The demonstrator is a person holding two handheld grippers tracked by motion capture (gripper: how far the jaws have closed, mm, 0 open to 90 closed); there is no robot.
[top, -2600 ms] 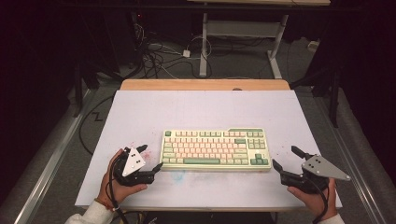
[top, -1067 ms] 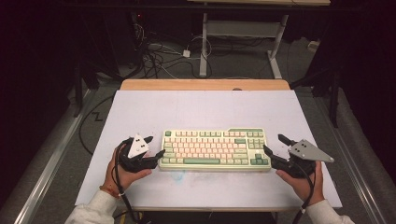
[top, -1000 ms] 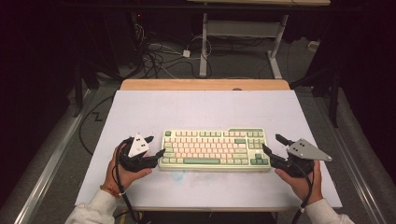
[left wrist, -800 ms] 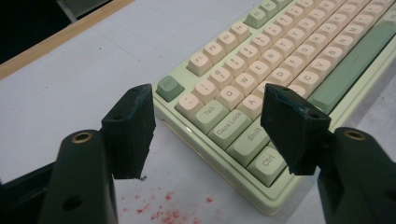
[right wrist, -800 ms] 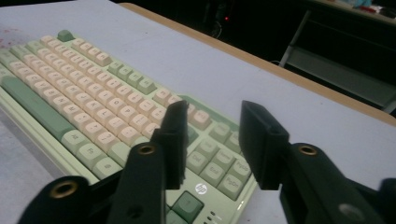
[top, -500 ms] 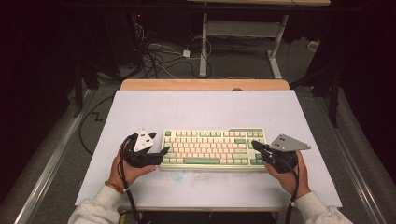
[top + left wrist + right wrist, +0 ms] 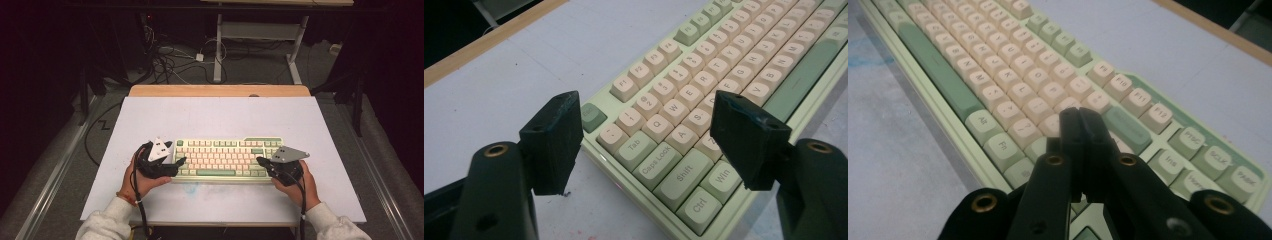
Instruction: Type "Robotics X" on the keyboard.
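So the thing here is a pale green plastic mechanical keyboard with cream and sage-green keycaps (image 7: 225, 159), sitting flat near the front middle of the white table top (image 7: 220, 117), long side facing the person. My guess is it's rigid and fairly hefty for its size, won't flex, but the case is smooth plastic so it could slide, and the keycaps would pop off if you pinched them. I'd grab the case at the two short ends, not the keys. The left gripper (image 7: 644, 142) has its jaws spread wide, straddling the Tab/Caps Lock corner without touching anything. The right gripper (image 7: 1080, 122) has its jaws pressed together with nothing between them, tips hovering over the keys near the right end. Compared with 2.6 seconds back, both hands have moved in from well off the ends to right at the keyboard; the keyboard itself hasn't budged.
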